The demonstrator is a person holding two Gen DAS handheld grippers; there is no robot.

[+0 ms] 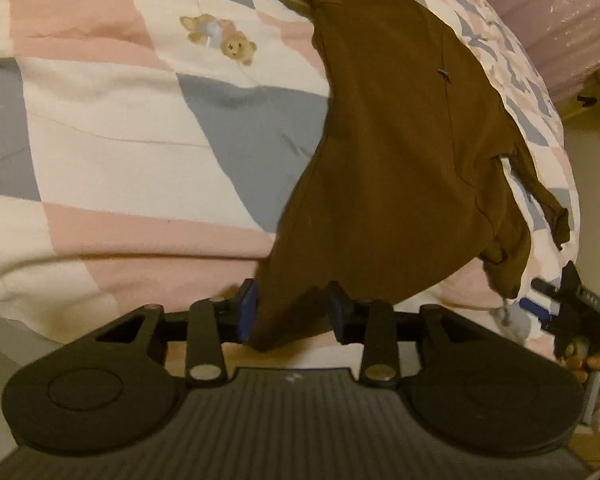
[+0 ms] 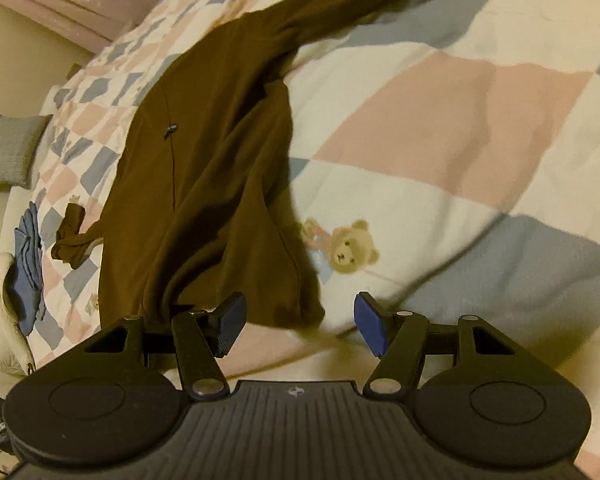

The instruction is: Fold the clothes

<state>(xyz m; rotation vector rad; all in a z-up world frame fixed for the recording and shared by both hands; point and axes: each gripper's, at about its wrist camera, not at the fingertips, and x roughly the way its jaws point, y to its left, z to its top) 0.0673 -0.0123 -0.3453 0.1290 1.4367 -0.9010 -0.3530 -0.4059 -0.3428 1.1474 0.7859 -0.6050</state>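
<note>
Brown garment on quilt, both grippers at its near edge.
Quilt [image 1: 120,140] bears garment [image 1: 400,140], running 6 to 12 o'clock. Left gripper [image 1: 292,312]: fingers apart, a garment corner loose between. Right gripper [image 2: 300,324]: fingers wide apart, nothing gripped.

Both handheld tools are showing the same build: the left gripper [image 1: 292,312] and the right gripper [image 2: 298,322] are wearing matte black linkage arms, silver pivot screws, round black discs and ribbed grey bases. Blue ridged pads [image 2: 370,326] are lining the fingers.

Matt brown cloth garment [image 1: 400,160] on soft cotton quilt [image 1: 100,128]
</note>
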